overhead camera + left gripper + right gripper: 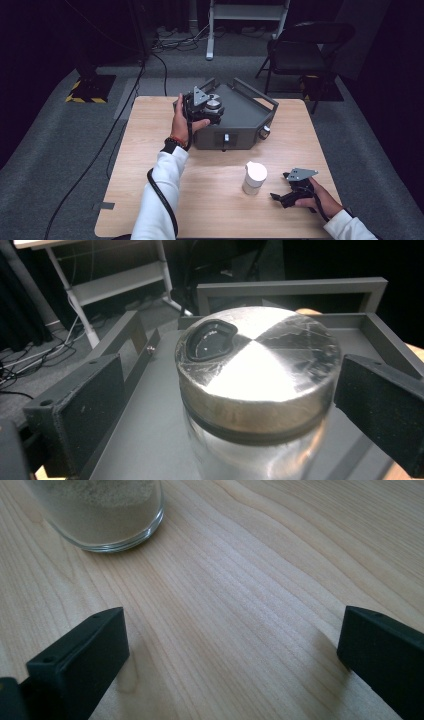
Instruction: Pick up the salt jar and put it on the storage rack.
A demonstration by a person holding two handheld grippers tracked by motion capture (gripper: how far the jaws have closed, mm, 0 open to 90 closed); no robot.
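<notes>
Your left gripper [209, 111] stood over the grey tray [250, 112] at the far edge of the tabletop [150, 165], its jaws spread wide on either side of a metal-lidded jar [255, 385] resting on that tray, the pads clear of the lid on both sides. Nearer to you than the tray, a white-lidded jar [254, 177] of pale powder stood on the bare wood. Just right of that jar, your right gripper [286, 192] lay low on the tabletop, jaws wide and empty.
</notes>
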